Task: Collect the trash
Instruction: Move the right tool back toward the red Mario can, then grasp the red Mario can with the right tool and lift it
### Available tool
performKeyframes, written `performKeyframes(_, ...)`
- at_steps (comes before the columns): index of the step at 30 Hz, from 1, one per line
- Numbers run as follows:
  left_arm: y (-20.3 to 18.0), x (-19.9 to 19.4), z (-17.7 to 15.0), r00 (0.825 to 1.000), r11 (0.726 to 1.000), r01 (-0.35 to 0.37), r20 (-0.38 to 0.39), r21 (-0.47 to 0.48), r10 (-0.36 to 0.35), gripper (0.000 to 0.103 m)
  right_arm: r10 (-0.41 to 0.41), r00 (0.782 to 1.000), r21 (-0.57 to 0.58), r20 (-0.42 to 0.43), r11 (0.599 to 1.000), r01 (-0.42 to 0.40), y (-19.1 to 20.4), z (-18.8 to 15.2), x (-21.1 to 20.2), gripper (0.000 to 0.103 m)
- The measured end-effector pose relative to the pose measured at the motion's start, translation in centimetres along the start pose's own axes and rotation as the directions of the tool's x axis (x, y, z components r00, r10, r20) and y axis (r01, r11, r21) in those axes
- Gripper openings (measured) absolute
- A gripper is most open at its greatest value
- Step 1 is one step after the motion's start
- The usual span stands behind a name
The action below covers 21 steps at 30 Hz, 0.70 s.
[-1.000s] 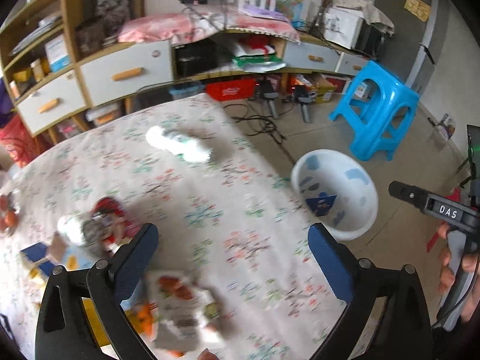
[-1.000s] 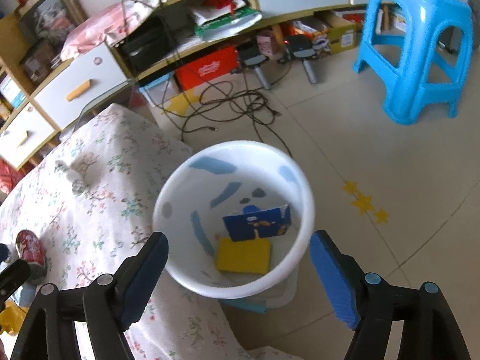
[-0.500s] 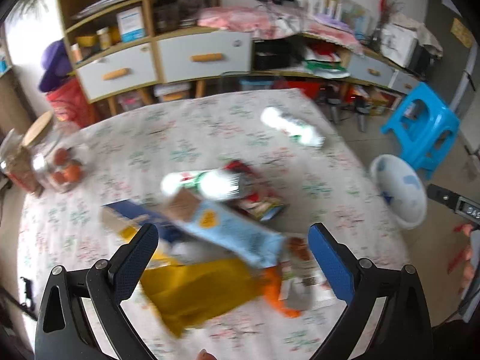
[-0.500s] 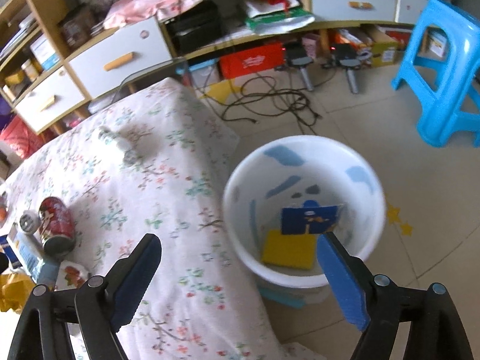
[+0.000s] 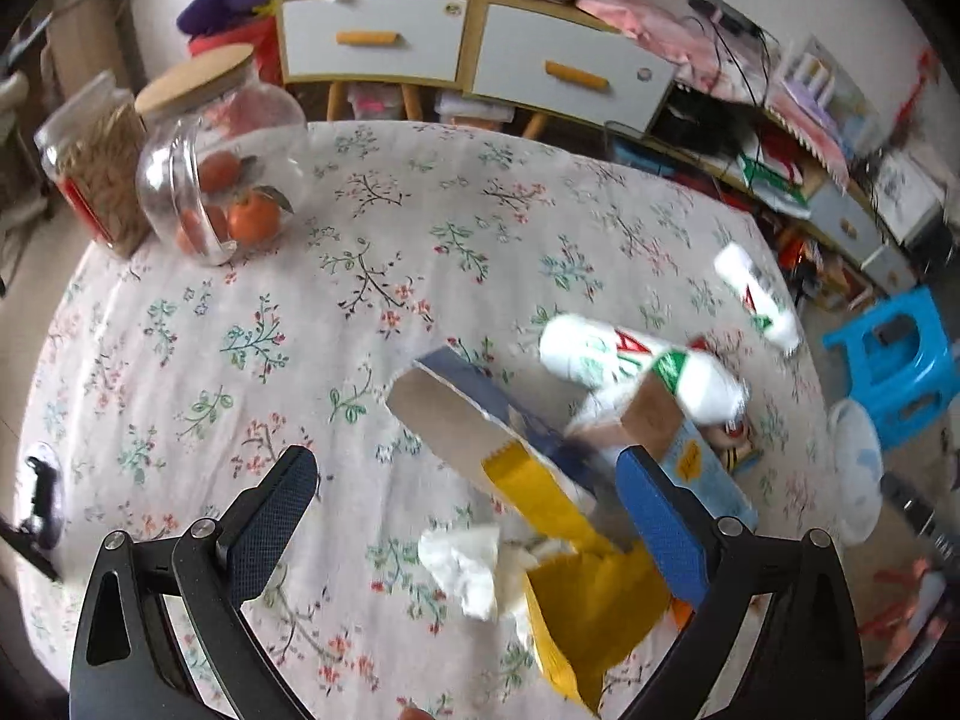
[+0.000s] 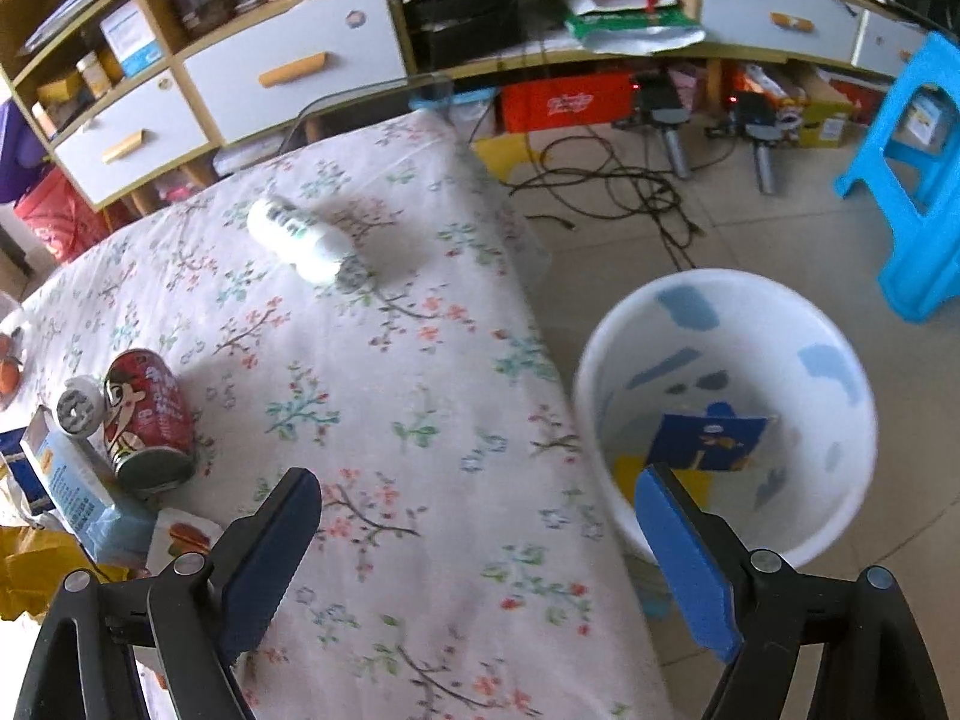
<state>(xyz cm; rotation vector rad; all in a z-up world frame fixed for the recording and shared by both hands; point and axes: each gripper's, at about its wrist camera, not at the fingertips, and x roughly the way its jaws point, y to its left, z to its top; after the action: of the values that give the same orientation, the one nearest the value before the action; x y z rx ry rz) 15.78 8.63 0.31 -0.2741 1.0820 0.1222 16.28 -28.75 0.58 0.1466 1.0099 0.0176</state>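
Two white plastic bottles with red-green labels lie on the floral-clothed desk (image 5: 420,228): one (image 5: 636,366) atop the trash pile, one (image 5: 757,295) apart near the far edge. The pile also has one red drink can (image 6: 147,414), one yellow foil bag (image 5: 576,546), one crumpled white tissue (image 5: 465,564) and one light-blue carton (image 6: 78,492). Two glass jars (image 5: 222,156) stand at the desk's corner. One white plastic bin (image 6: 726,414) sits on the floor with two wrappers inside. Left tongs (image 5: 468,516) and right tongs (image 6: 480,546) gape wide, empty.

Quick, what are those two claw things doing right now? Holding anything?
Left gripper: open, holding nothing, above the trash pile on the table.
Right gripper: open, holding nothing, over the table edge beside the white bin.
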Motion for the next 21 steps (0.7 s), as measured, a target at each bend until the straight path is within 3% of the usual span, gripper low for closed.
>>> performKeyframes(6,1.7,1.6,1.8,0.994,0.988,0.106,-0.006,-0.111,-0.108,0.09,0.008,1.0,-0.031,-0.022,0.999,-0.009,2.7,0.5,1.6,0.089)
performKeyframes(9,2.2,3.0,2.2,0.993,0.985,0.113,-0.027,-0.129,-0.118,0.075,0.019,0.999,-0.049,-0.033,0.999,-0.021,4.3,0.8,2.5,0.089)
performKeyframes(13,3.3,4.8,2.5,0.986,0.975,0.141,-0.067,-0.171,-0.155,0.041,0.029,0.998,-0.077,-0.049,0.996,-0.032,6.4,1.0,3.8,0.089)
performKeyframes(21,4.0,2.4,3.2,0.984,0.968,0.18,0.02,-0.175,-0.179,0.03,0.086,0.993,-0.113,-0.081,0.989,-0.095,10.2,1.1,5.5,0.089)
